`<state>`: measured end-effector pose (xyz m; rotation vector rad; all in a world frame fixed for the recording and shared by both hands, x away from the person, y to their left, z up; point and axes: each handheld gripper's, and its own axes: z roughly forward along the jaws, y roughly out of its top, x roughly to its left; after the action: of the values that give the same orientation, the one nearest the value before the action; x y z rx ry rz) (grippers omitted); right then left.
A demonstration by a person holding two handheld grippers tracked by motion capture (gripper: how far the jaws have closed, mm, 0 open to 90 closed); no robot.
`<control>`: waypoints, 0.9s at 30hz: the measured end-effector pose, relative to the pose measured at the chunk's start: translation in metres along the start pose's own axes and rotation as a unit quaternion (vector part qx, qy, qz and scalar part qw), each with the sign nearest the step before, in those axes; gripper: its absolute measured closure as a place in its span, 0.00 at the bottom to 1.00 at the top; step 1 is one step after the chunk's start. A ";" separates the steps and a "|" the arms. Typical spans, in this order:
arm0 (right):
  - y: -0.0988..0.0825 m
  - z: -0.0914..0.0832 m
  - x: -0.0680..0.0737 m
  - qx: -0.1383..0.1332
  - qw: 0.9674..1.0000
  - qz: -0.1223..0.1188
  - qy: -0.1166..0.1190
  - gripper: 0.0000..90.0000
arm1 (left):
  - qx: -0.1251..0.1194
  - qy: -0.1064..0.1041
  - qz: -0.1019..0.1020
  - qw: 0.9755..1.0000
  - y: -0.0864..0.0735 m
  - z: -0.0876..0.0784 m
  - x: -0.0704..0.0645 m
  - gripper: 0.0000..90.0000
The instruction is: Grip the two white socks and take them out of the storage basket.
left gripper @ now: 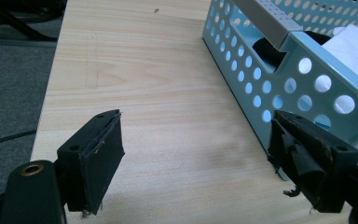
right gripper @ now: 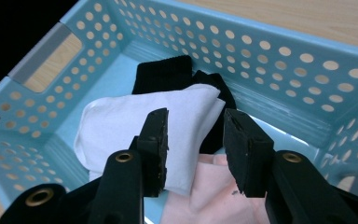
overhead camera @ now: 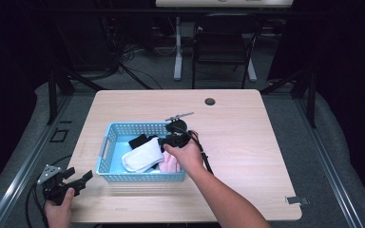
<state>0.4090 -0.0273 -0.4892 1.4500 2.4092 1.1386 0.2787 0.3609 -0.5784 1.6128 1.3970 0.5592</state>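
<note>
- Right gripper point(right gripper: 193, 149): two black jaws with worn, chipped rubbery pads, partly apart. Between them lies the edge of the white sock point(right gripper: 135, 123); the pads do not visibly press on it.
- White sock: soft knit, folded flat, rounded at one end. It lies in the middle of the basket point(right gripper: 279, 51), over a black sock point(right gripper: 168, 72) and partly over a pale pink cloth point(right gripper: 209, 196).
- Basket: light blue plastic, rectangular, walls perforated with round holes, grey handle cut-outs at the ends. It stands on the table point(overhead camera: 237, 128), left of centre.
- Right hand point(overhead camera: 184, 154): reaches in over the basket's right end, forearm coming from the lower right, gripper point(overhead camera: 173, 139) pointing left into the basket.
- Left gripper point(left gripper: 196, 158): black jaws spread wide with nothing between them, frayed pads; one jaw is just beside the basket's end wall.
- Left hand point(overhead camera: 59, 202): at the table's near left corner, gripper point(overhead camera: 73, 183) aimed towards the basket.
- Surroundings: pale wood-grain tabletop with a round cable hole point(overhead camera: 210, 101); a dark chair point(overhead camera: 221, 42) beyond the far edge.
</note>
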 end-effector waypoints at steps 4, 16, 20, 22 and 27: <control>0.003 0.014 -0.001 0.021 1.000 0.017 0.002 0.69 | 0.000 0.000 0.000 1.000 0.000 0.000 0.000 0.20; 0.002 0.046 0.006 0.091 0.995 0.051 0.004 0.73 | -0.003 -0.001 -0.002 1.000 0.000 0.000 0.001 0.20; 0.001 0.049 0.007 0.098 0.994 0.055 0.006 0.81 | -0.008 0.000 -0.004 1.000 0.000 0.000 0.001 0.20; 0.000 0.050 0.006 0.100 0.993 0.054 0.009 0.86 | -0.003 -0.001 -0.003 1.000 0.000 0.000 0.001 0.20; 0.000 0.048 0.007 0.096 0.994 0.051 0.018 0.96 | -0.002 -0.001 -0.003 1.000 0.000 0.000 0.001 0.20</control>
<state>0.4267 0.0047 -0.5218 1.6391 2.5579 0.9813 0.2789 0.3614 -0.5783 1.6053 1.3971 0.5571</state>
